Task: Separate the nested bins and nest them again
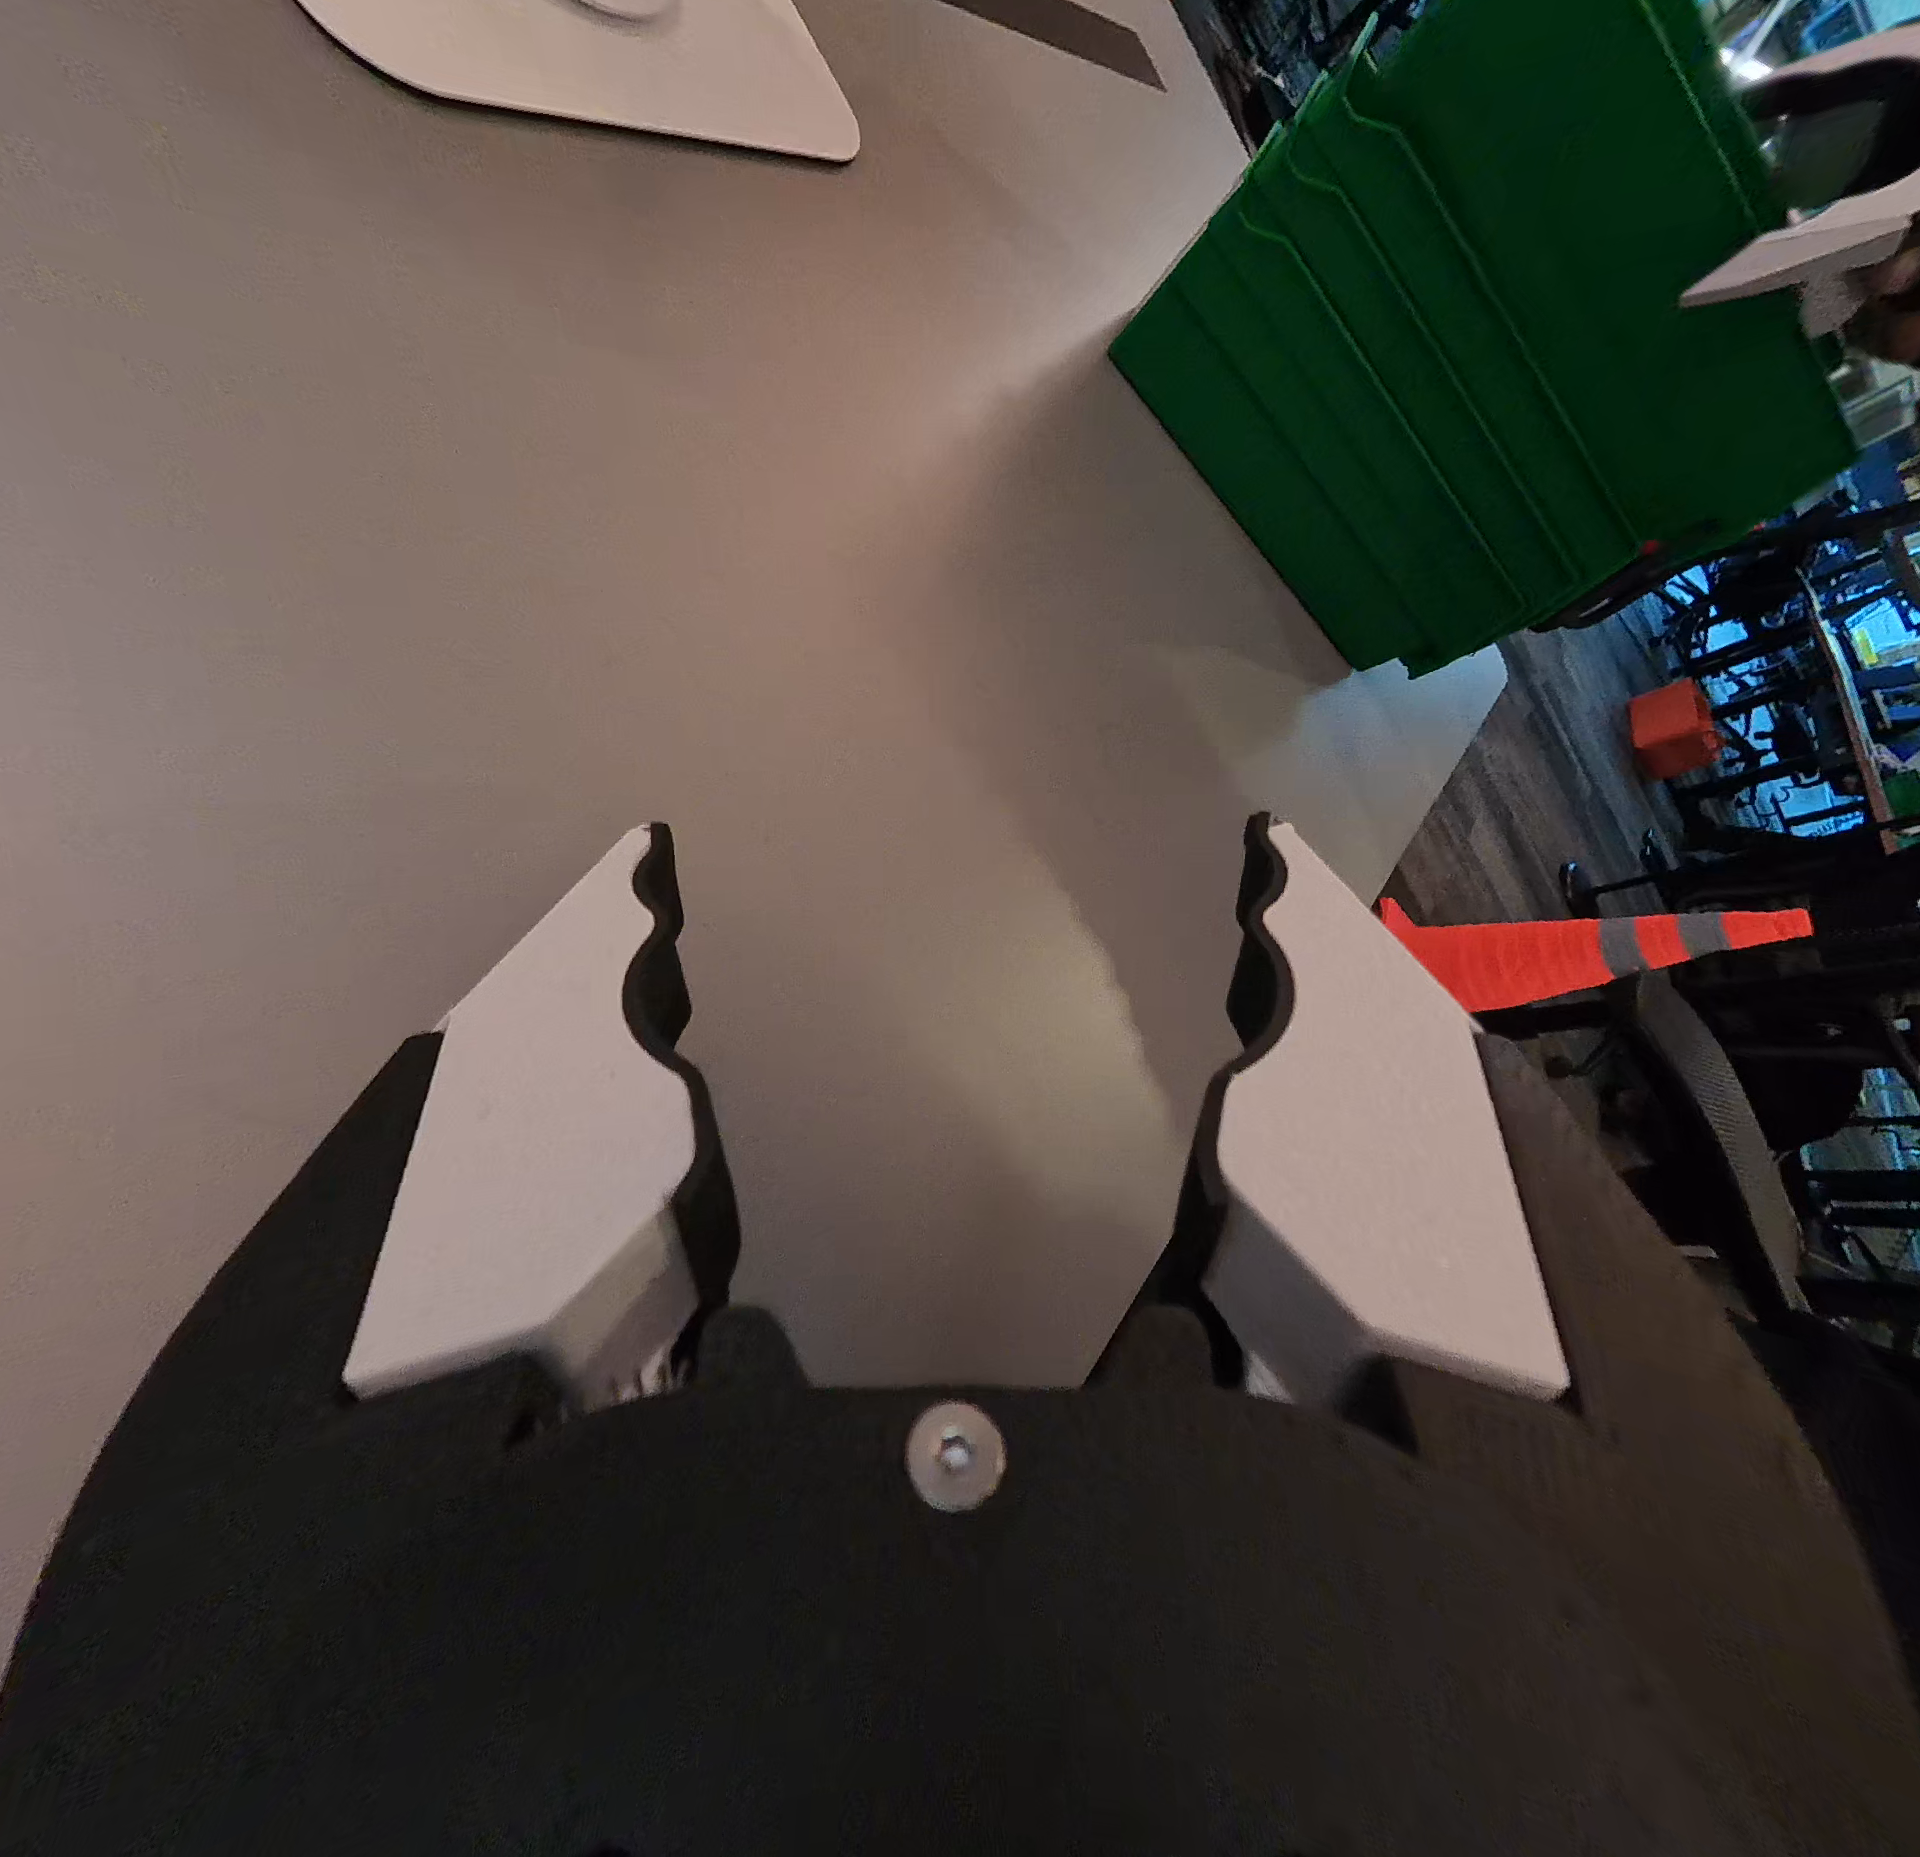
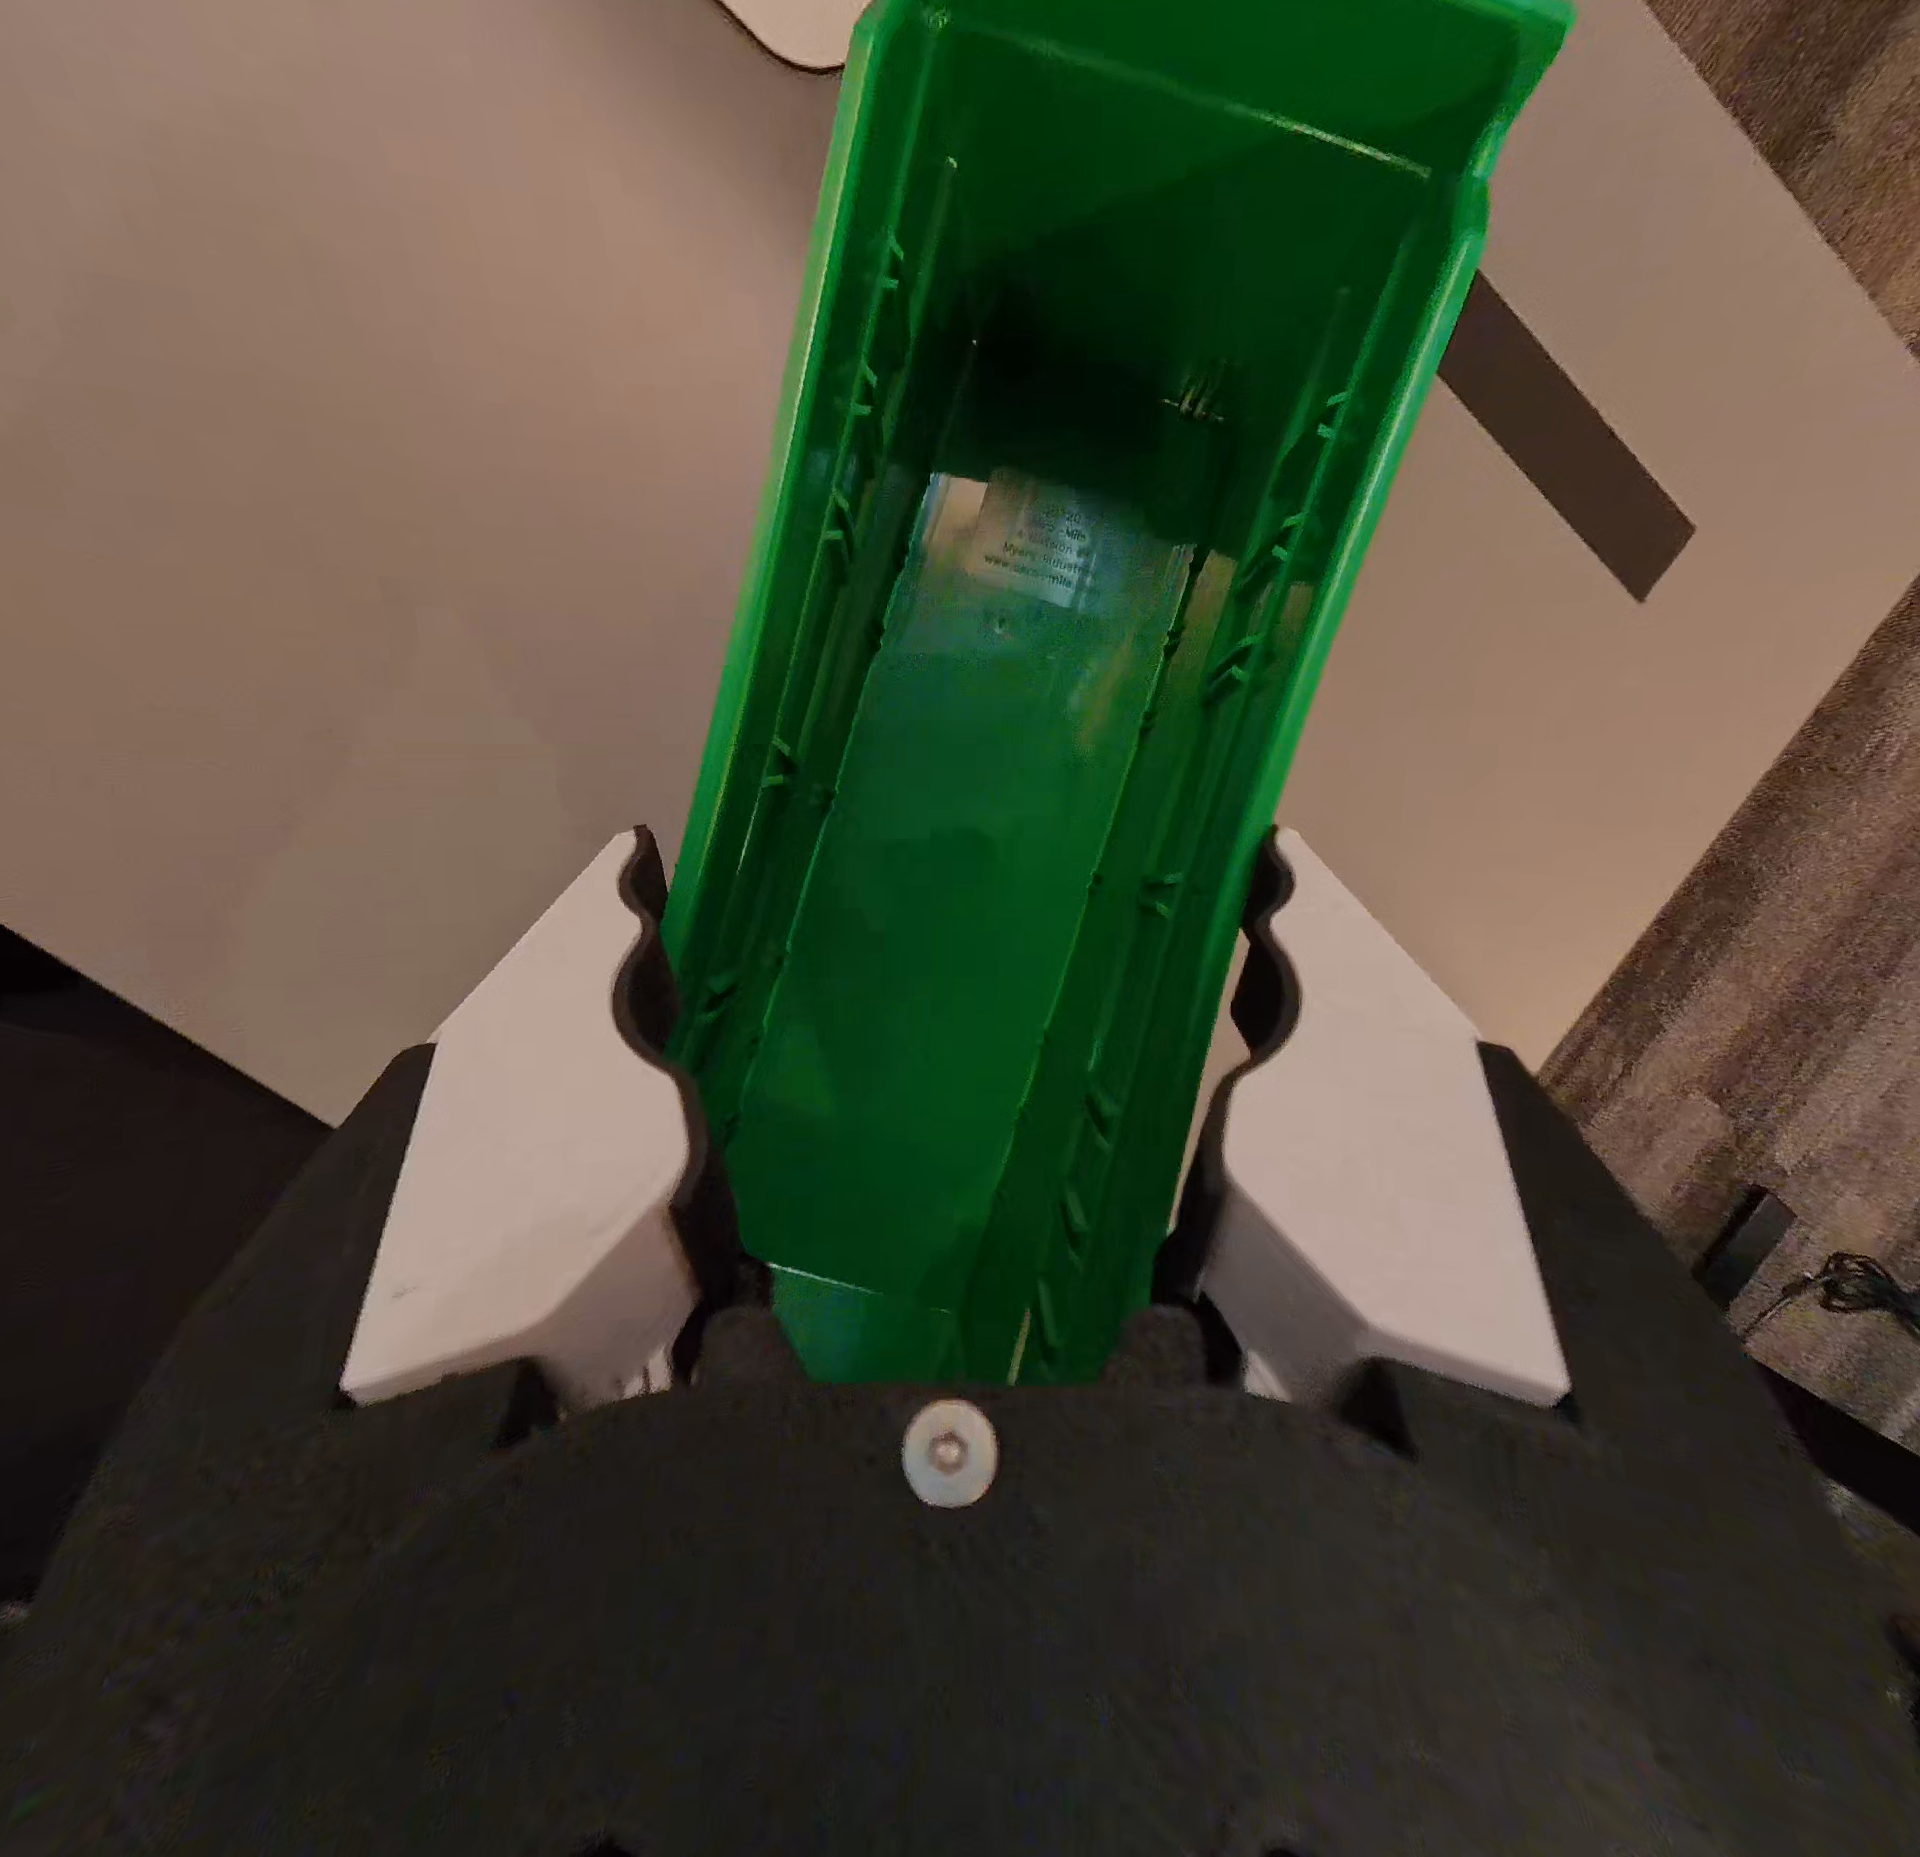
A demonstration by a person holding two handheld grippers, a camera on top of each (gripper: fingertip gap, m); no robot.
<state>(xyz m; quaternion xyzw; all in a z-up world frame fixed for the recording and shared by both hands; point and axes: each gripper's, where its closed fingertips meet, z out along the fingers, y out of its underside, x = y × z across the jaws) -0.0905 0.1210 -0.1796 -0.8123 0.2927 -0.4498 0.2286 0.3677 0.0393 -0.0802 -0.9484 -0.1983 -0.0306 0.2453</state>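
Green nested bins [image 2: 1049,664] clamped by end between right tongs [image 2: 961,976], above tabletop [image 2: 364,457], far end free for pulling | left tongs [image 1: 961,976] near, gaping, empty

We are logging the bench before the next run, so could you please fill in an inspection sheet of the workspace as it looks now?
Surface: pale table, bare beneath the left gripper.
Job's things: green bins, held by the right gripper.
Clutter: white flat pad; dark strip.
Grippers: left open, empty; right shut on the bins.
Cables: dark cord on the floor.
Surroundings: orange cone, orange crate, dark frames.
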